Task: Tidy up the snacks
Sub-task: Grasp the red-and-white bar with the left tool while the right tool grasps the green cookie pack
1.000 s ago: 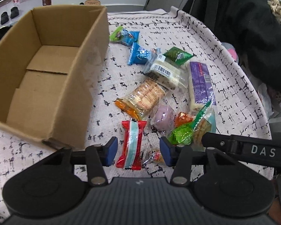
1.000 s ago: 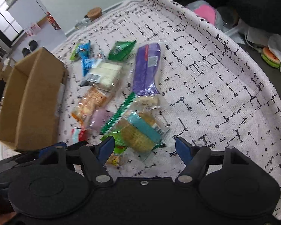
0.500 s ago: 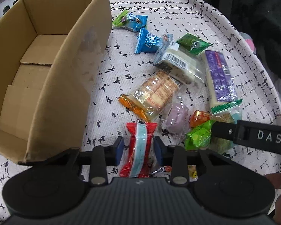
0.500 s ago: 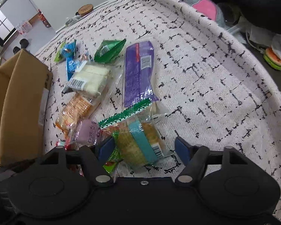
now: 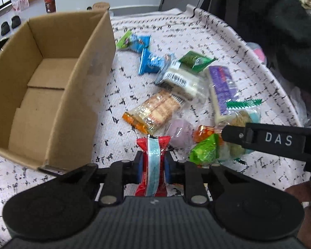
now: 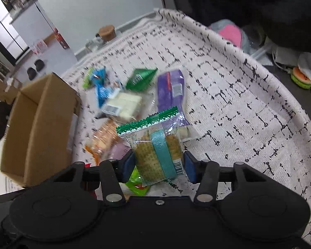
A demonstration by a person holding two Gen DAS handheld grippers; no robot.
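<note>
My left gripper (image 5: 153, 166) is shut on a red snack packet with a pale blue stripe (image 5: 153, 161), held just right of the open, empty cardboard box (image 5: 43, 95). My right gripper (image 6: 158, 164) is shut on a clear cracker packet with a green top edge and teal band (image 6: 157, 149), lifted off the cloth. The right gripper's finger also shows in the left wrist view (image 5: 275, 139). Several other snacks lie on the cloth: an orange cracker pack (image 5: 155, 110), a white barcode pack (image 5: 180, 81), a purple bar (image 5: 221, 87), blue packets (image 5: 149, 62), a green packet (image 5: 194, 60).
The table has a white cloth with black marks (image 6: 238, 103); its edge curves along the right. The cardboard box also shows at left in the right wrist view (image 6: 39, 124). Dark clothing (image 5: 280, 31) and clutter lie beyond the right edge. A corked jar (image 6: 106, 34) stands at the far edge.
Both grippers closed: the left on the red packet, the right on the cracker packet. The right gripper has raised its packet off the cloth.
</note>
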